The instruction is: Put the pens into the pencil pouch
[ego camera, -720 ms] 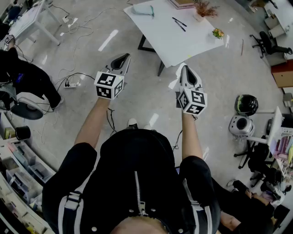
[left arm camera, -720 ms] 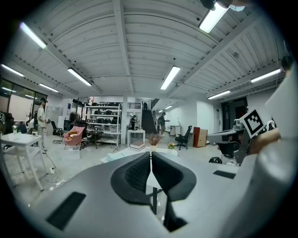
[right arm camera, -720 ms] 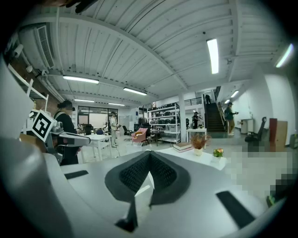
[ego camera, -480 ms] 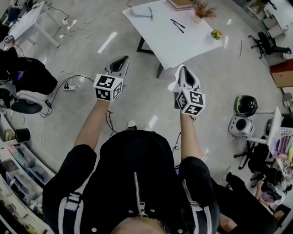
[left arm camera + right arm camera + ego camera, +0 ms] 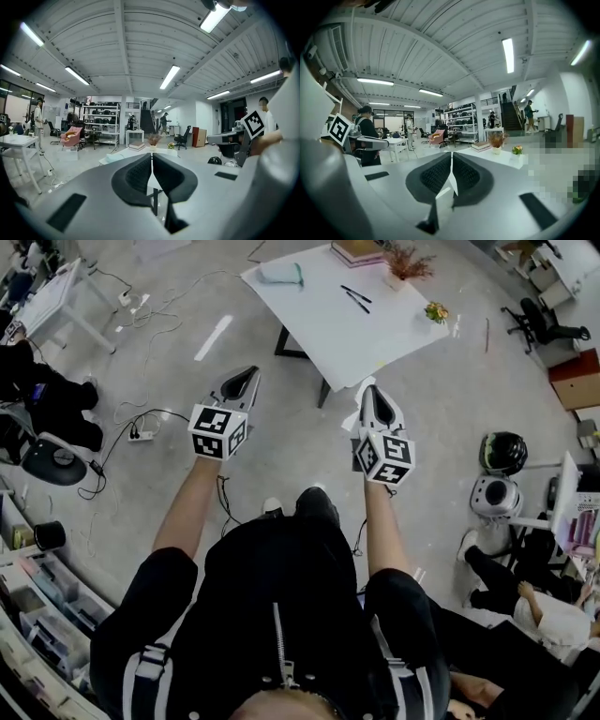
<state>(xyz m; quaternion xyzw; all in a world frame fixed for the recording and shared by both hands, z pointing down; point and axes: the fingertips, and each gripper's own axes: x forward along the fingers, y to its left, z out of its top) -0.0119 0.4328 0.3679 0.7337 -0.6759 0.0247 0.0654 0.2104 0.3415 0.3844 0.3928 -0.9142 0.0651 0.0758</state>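
Observation:
Ahead of me stands a white table (image 5: 319, 329). Two dark pens (image 5: 355, 296) lie near its middle, and a pale green pencil pouch (image 5: 280, 274) rests at its far left corner. My left gripper (image 5: 247, 377) is held out over the floor, short of the table's left side, shut and empty. My right gripper (image 5: 373, 395) hovers just before the table's near corner, jaws also pressed together with nothing in them. In the left gripper view the table (image 5: 123, 155) and pouch (image 5: 114, 158) show just beyond the shut jaws (image 5: 152, 165). The right gripper view shows shut jaws (image 5: 451, 168) too.
On the table's far side are a stack of books (image 5: 353, 250), a dried-flower pot (image 5: 409, 262) and a small flower pot (image 5: 436, 311). Cables and a power strip (image 5: 142, 435) lie on the floor at left. A seated person (image 5: 525, 592), a helmet (image 5: 504, 453) and office chairs are at right.
The view has shifted a little: the table sits slightly lower and left in the picture, and both grippers have edged toward it. A foot shows below me and a seated person has come into view at right.

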